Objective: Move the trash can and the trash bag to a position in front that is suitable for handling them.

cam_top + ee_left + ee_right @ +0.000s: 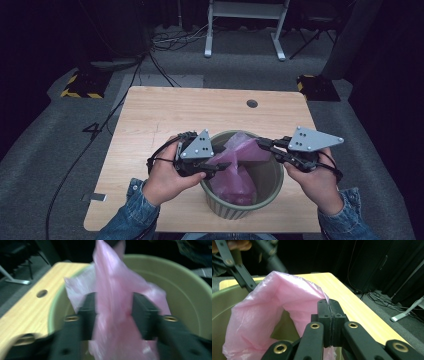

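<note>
A green ribbed bin [267, 192] stands at the near edge of the wooden table [175, 110], with a thin pink plastic bag [240, 170] hanging inside it. My right gripper [261, 144] reaches over the bin's far right rim. In the right gripper view its jaws are pressed together on the bag's upper edge [274, 297], so my right gripper [329, 307] is shut on the bag. At the bin's left rim is my left gripper [220, 167]. In its own blurred view my left gripper [113, 312] has its jaws apart, with a fold of the bag [112, 285] standing loosely between them.
A round cable hole [252, 103] sits in the tabletop behind the bin. Cables run over the grey floor at the left and back. A white desk frame [245, 30] stands behind, with yellow-black blocks [82, 85] beside the table's far corners.
</note>
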A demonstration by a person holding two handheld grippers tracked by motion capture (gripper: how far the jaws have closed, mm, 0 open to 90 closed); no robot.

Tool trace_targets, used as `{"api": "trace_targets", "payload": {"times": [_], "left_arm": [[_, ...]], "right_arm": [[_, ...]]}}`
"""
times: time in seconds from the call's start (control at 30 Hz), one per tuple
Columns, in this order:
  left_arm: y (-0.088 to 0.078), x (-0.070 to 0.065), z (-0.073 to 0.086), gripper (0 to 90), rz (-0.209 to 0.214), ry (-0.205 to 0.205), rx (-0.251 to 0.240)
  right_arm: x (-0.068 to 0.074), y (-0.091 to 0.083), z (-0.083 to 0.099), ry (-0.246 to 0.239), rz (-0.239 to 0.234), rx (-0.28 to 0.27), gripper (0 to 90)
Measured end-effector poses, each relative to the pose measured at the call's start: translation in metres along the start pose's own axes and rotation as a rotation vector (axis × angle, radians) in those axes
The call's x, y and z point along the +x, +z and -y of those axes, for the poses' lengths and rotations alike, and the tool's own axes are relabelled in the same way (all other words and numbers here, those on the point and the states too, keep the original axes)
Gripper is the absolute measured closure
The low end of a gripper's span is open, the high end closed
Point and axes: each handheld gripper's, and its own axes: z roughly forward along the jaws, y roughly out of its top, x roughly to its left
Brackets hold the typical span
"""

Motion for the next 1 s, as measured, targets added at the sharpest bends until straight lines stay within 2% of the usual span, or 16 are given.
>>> {"api": "trace_targets", "payload": {"times": [0.17,0.3,0.37,0.47,0.57,0.7,0.83,0.87,0.93,1.0], "left_arm": [[-0.010,-0.003,-0.010,43.8,-0.002,-0.007,-0.079],[-0.009,-0.003,-0.014,43.6,-0.021,0.006,-0.070],[-0.004,-0.002,-0.014,48.4,-0.007,0.008,-0.054],[0.003,-0.001,-0.012,58.1,0.038,-0.004,-0.023],[0.008,0.000,-0.010,70.4,0.053,0.002,0.002],[0.008,0.000,-0.009,89.0,0.035,0.024,0.001],[-0.001,0.005,-0.006,89.8,-0.005,0.003,-0.037],[-0.003,0.006,-0.005,89.9,-0.012,-0.008,-0.044],[-0.007,0.008,-0.003,89.9,-0.024,-0.018,-0.058],[-0.008,0.009,-0.002,89.9,-0.022,-0.019,-0.060]], "right_arm": [[0.008,0.004,-0.003,-0.046,-0.034,0.013,89.2],[0.016,0.008,-0.007,-0.076,-0.074,0.013,88.9],[0.019,0.011,-0.008,-0.084,-0.086,0.013,88.8],[0.021,0.013,-0.010,-0.085,-0.103,0.007,88.6],[0.022,0.014,-0.011,-0.082,-0.113,-0.007,88.4],[0.022,0.012,-0.011,-0.073,-0.118,-0.030,83.7],[0.017,0.007,-0.007,-0.047,-0.079,-0.046,63.9],[0.015,0.006,-0.005,-0.042,-0.067,-0.039,62.1],[0.010,0.002,0.000,-0.018,-0.065,-0.028,62.1],[0.008,0.001,0.004,-0.008,-0.064,-0.017,69.1]]}}
